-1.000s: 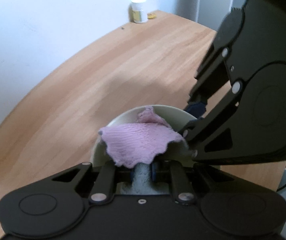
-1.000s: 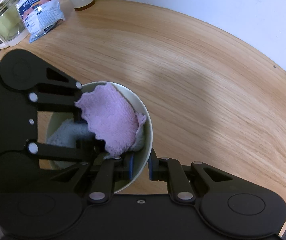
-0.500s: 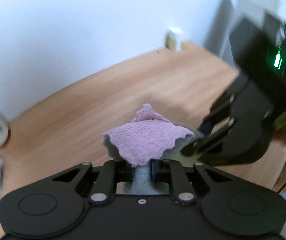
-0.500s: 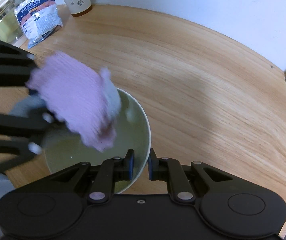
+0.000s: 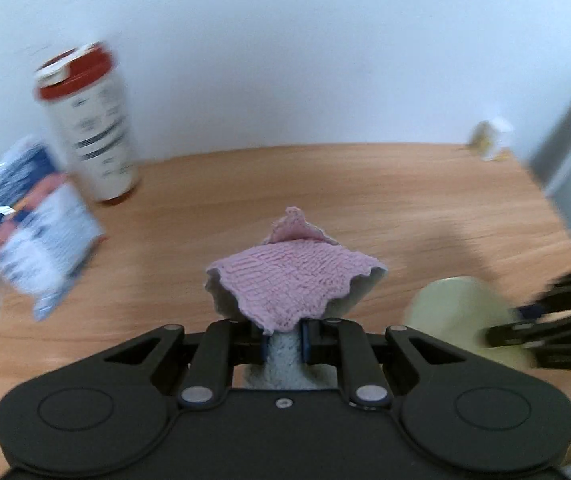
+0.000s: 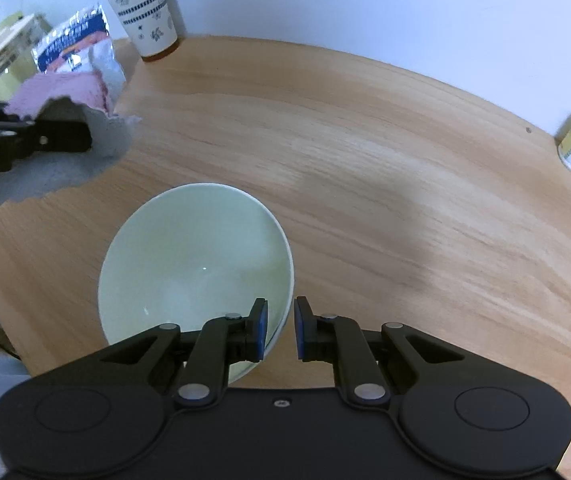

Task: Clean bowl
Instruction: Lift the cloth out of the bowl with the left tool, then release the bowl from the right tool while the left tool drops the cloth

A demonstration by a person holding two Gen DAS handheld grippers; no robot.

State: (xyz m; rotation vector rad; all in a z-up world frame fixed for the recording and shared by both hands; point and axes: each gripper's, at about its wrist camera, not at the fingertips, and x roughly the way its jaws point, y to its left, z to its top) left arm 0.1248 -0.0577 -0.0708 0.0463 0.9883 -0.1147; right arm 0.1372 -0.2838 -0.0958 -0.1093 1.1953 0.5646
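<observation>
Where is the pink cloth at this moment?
The pink cloth is held between the left gripper fingers above the wooden table, outside the bowl, near the snack packet.

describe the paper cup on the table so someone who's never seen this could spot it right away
Look to the far edge of the wooden table, where it meets the white wall. At the left end of that edge stands the paper cup, upright, just beyond a silver and blue snack packet. It is the tall white one with a red lid and rows of small dark patterns.
</observation>
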